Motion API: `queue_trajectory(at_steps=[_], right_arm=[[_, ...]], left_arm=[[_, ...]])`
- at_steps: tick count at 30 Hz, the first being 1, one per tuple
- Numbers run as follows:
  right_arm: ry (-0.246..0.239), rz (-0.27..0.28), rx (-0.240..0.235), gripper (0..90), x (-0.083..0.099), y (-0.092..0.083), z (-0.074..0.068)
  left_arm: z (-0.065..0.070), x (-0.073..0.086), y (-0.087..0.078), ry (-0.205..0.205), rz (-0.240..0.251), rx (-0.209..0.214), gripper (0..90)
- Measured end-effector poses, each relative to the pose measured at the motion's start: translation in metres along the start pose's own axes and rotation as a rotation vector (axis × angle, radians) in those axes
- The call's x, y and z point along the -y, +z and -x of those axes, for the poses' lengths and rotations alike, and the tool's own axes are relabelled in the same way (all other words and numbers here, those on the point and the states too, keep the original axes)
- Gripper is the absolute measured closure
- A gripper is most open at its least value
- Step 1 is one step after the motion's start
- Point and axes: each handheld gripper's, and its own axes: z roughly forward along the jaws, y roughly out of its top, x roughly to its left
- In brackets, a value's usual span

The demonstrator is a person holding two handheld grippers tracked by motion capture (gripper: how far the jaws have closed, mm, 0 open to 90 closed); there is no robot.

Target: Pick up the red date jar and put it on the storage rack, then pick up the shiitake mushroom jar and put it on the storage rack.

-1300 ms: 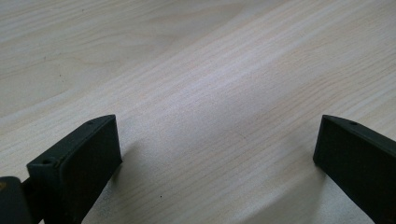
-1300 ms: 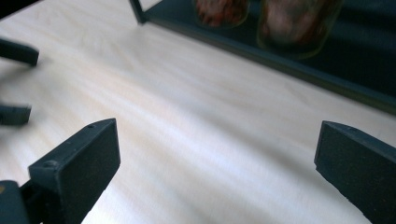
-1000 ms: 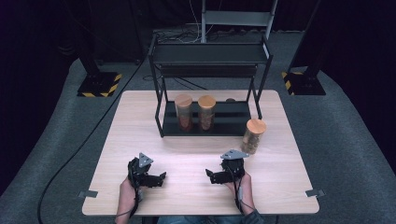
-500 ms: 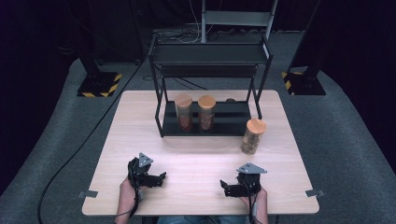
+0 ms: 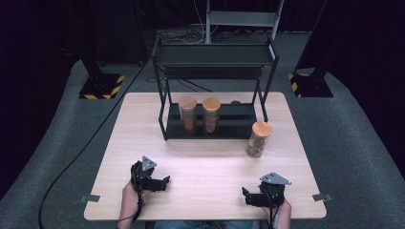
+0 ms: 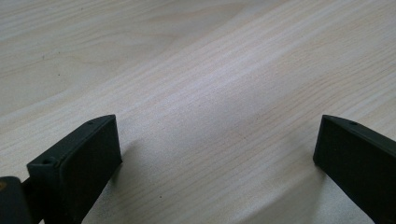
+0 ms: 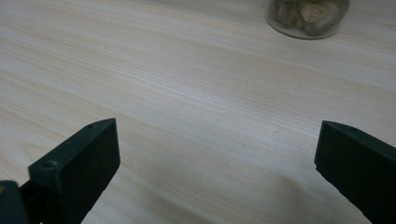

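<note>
Dark grey floor surrounds wooden table [image 5: 205,157]; black rack [image 5: 215,86] holds two jars, contents indistinct. Cork-lidded jar [image 5: 258,139] stands beside rack, cut off in right gripper view. Left gripper [image 5: 162,182] and right gripper [image 5: 246,196] gape wide, empty

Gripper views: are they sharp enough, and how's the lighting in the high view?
Left gripper view: table grain is crisp, the near jaws slightly soft, soft shadows beside them. Right gripper view: grain sharp, the jar at the top edge blurred and cut off. High view: table evenly lit with a bright patch in front of the rack, surroundings very dark, overall low detail.
</note>
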Motion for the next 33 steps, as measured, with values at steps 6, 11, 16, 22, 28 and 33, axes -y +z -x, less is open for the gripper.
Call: queue_trajectory(at_steps=[6, 11, 16, 22, 28, 33], right_arm=[[-0.012, -0.043, 0.009, 0.0, 0.002, -0.007, 0.008], [0.020, -0.086, 0.024, 0.0, 0.006, -0.013, 0.015], [0.018, -0.150, 0.043, 0.0, 0.006, -0.016, 0.018], [-0.028, -0.167, 0.043, 0.0, 0.000, -0.016, 0.023], [-0.026, -0.151, 0.045, 0.0, -0.004, -0.013, 0.029], [-0.031, -0.087, 0.067, 0.6, -0.009, -0.013, 0.033]], left_arm=[[0.000, 0.000, 0.000, 0.000, -0.001, 0.001, 0.2], [0.000, 0.000, 0.000, -0.001, -0.001, 0.001, 0.2], [0.000, 0.000, 0.000, -0.001, -0.001, 0.001, 0.2], [0.000, 0.000, 0.000, 0.000, 0.001, -0.002, 0.2], [0.000, 0.000, 0.000, 0.000, 0.002, -0.002, 0.2], [0.000, 0.000, 0.000, 0.001, 0.003, -0.003, 0.2]])
